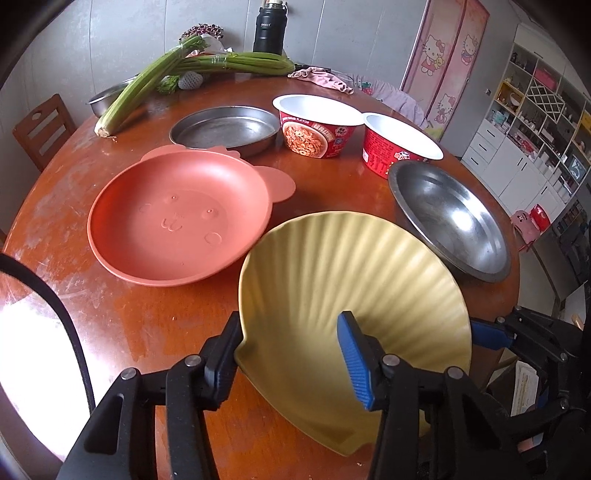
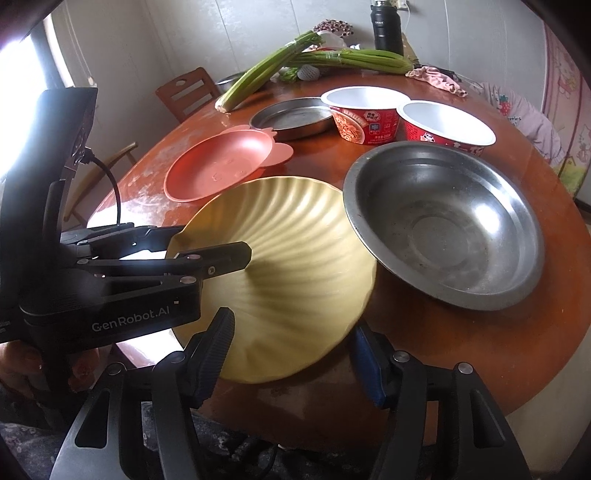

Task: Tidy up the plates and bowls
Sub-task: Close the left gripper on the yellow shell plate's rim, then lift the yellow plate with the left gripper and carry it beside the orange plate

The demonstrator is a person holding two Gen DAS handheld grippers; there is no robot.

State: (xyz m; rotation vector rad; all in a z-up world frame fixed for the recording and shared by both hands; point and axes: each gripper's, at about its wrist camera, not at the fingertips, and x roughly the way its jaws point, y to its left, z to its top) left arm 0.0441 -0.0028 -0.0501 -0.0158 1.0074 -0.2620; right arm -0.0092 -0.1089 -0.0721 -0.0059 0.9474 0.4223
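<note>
A yellow shell-ribbed plate [image 1: 351, 266] [image 2: 288, 240] hangs tilted over the near edge of the round wooden table [image 1: 147, 325]. My left gripper [image 1: 288, 358] [image 2: 212, 242] is shut on its left rim, one finger inside the plate and one beneath. My right gripper [image 2: 291, 354] is shut on the near right rim; one blue finger [image 1: 487, 334] shows at the plate's right edge. A salmon bear-face plate [image 1: 177, 221] [image 2: 218, 166] lies to the left. A steel bowl [image 1: 450, 221] [image 2: 443, 221] sits to the right, close to the yellow rim.
Behind stand a flat steel pan [image 1: 225, 129] [image 2: 295, 118] and two empty red noodle cups [image 1: 317, 125] [image 1: 399, 147]. Celery bunches [image 1: 166, 74], a black flask [image 1: 269, 29] and a pink cloth [image 1: 321, 79] lie at the far edge. A wooden chair [image 1: 40, 129] is at the left.
</note>
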